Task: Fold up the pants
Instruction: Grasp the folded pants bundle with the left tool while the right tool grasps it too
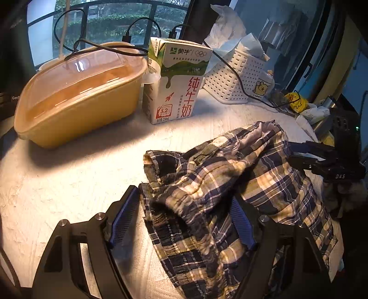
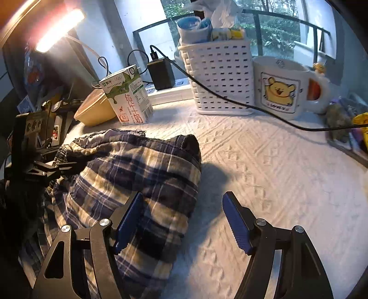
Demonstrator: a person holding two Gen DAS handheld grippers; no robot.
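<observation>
Left wrist — one plaid pants [image 1: 207, 184] heap

Surface: we see a white textured cloth [image 2: 264, 161] covering the table.
Window: behind the clutter we see panes [image 2: 276, 25] with a dark railing [image 2: 287, 17] and green shrubs outside.
Light: at our upper left a lamp bar [image 2: 59, 30] glows warm.
Wall: pale beside the window [image 2: 128, 23].

Navy-and-cream plaid pants [image 1: 207, 184], yellow tub [image 1: 76, 108], white basket [image 2: 218, 78], blue-padded tool [image 2: 184, 220].
</observation>
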